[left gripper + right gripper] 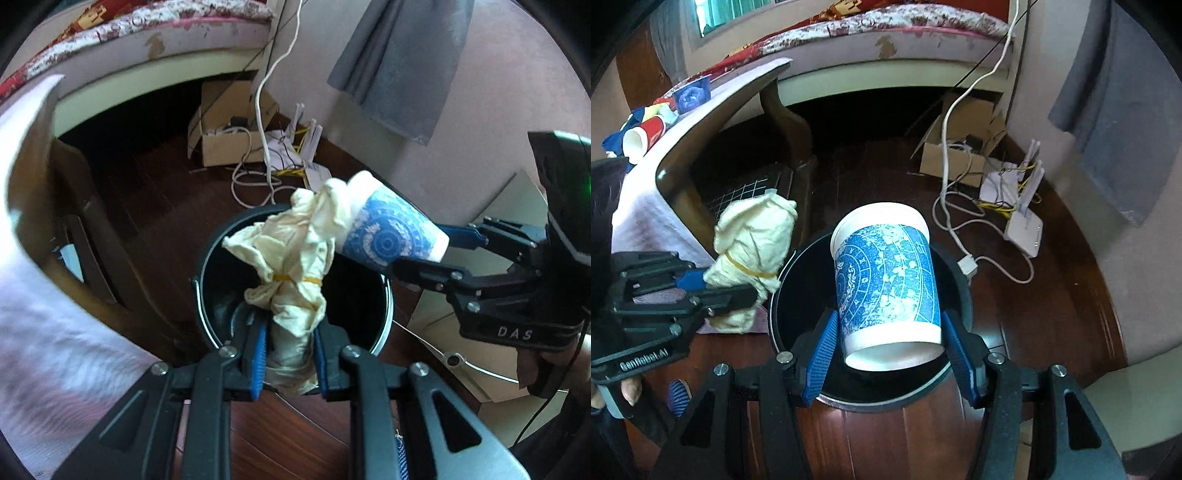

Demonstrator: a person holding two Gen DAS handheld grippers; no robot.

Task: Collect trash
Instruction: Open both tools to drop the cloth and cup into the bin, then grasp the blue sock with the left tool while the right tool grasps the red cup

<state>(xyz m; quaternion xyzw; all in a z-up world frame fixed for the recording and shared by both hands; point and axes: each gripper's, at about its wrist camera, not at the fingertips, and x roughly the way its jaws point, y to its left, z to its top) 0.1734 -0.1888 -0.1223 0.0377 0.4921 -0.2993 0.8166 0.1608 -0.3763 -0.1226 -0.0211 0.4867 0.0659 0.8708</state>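
Note:
A black round bin (205,266) (774,306) stands on the dark wooden floor below both grippers. My left gripper (290,332) (727,284) is shut on a crumpled cream bundle (291,240) (753,236) tied with a yellow rubber band; the bundle hangs over the bin's left rim. My right gripper (888,317) (421,247) is shut on a blue-and-white patterned paper cup (886,280) (388,236), held tilted above the bin's opening with its base toward the camera. The bin's inside is dark and its contents cannot be seen.
A table with a white cloth (646,214) stands left of the bin, with a red cup (642,138) and a blue cup (692,94) on it. A cardboard box (949,158), white cables (945,221) and a router (1023,229) lie behind. Flat cardboard (509,206) lies to the right.

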